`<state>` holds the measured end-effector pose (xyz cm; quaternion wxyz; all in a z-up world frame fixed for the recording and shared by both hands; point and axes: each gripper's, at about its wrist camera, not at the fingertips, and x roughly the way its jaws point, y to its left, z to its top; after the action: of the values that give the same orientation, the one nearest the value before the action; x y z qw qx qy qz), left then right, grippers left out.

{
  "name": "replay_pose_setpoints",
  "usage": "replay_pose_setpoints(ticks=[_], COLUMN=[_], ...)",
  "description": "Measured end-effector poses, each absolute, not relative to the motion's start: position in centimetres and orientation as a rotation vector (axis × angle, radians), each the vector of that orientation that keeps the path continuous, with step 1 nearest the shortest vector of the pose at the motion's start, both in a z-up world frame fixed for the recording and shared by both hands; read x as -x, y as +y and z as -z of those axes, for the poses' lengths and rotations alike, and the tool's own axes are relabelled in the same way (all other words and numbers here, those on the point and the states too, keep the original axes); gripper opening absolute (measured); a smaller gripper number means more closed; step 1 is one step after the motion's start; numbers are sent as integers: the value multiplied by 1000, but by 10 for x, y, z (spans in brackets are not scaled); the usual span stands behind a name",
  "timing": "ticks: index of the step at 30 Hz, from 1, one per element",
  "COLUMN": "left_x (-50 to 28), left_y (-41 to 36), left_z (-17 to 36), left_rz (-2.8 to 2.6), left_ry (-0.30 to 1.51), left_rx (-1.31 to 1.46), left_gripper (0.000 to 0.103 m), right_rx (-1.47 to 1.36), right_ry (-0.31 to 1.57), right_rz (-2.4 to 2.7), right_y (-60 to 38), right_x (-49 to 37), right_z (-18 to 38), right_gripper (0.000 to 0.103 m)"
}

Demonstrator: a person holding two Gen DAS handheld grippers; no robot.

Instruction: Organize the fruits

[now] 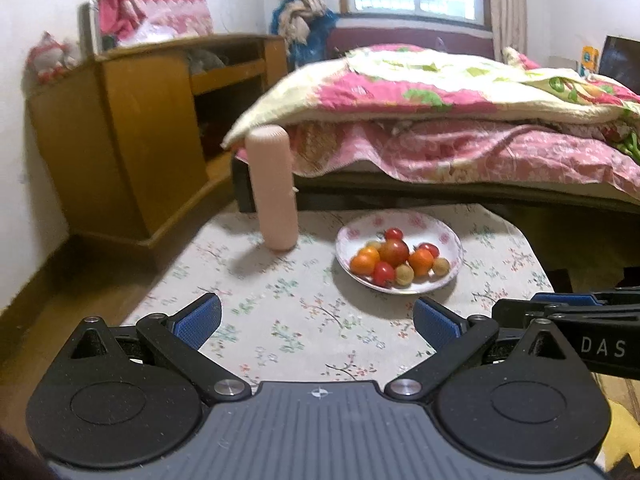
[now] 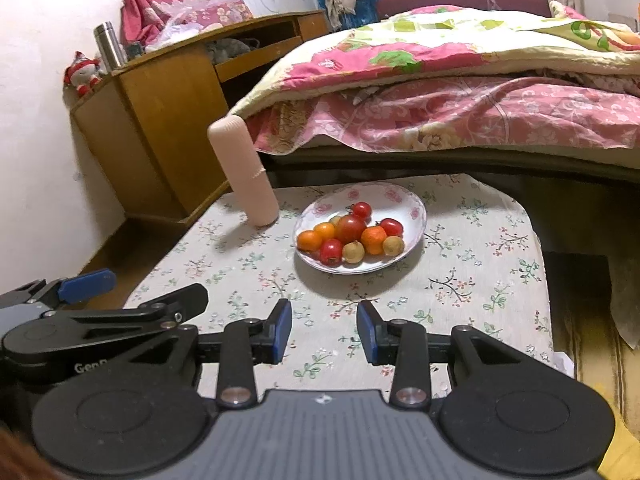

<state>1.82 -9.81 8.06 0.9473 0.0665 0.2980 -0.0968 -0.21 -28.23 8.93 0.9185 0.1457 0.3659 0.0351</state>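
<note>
Nearest to me is my left gripper point(image 1: 316, 322), its two blue-padded fingers spread wide apart and holding nothing, hovering above the near end of a low table point(image 1: 280, 320) covered in a flowered cloth. My right gripper point(image 2: 324, 330) is beside it, its fingers parted by a narrower gap, also holding nothing and touching nothing. Each gripper shows at the edge of the other's view, so they sit side by side.

Beyond both grippers, toward the far half of the table, stands a white plate point(image 1: 444, 232) with a pink flower pattern. On it is a pile of fruit: a large dark red tomato point(image 1: 394, 251) in the middle, small red cherry tomatoes point(image 1: 383, 273) around it, small oranges point(image 1: 365, 260) on either side, and small tan round fruits point(image 1: 404, 274) at the front. All the fruit is round, so no long axis is apparent. The pieces touch one another in a cluster.

To the left of the plate, apart from it, a pale pink cylinder point(image 1: 272, 188) stands upright on the table, its long axis vertical. Behind the table is a bed point(image 1: 440, 120) with pink flowered quilts, and to the left a wooden cabinet point(image 1: 120, 140)
</note>
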Motion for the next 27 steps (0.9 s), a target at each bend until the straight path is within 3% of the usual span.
replay_pose_setpoints(ticks=[27], left_x=[-13], left_y=[-90], left_z=[-67], left_rz=[200], left_ry=[637], left_rx=[-146], left_gripper=[103], right_rx=[-260], right_ry=[804], right_rz=[-83], right_y=[-271], right_x=[2], right_z=[-76], right_gripper=[44])
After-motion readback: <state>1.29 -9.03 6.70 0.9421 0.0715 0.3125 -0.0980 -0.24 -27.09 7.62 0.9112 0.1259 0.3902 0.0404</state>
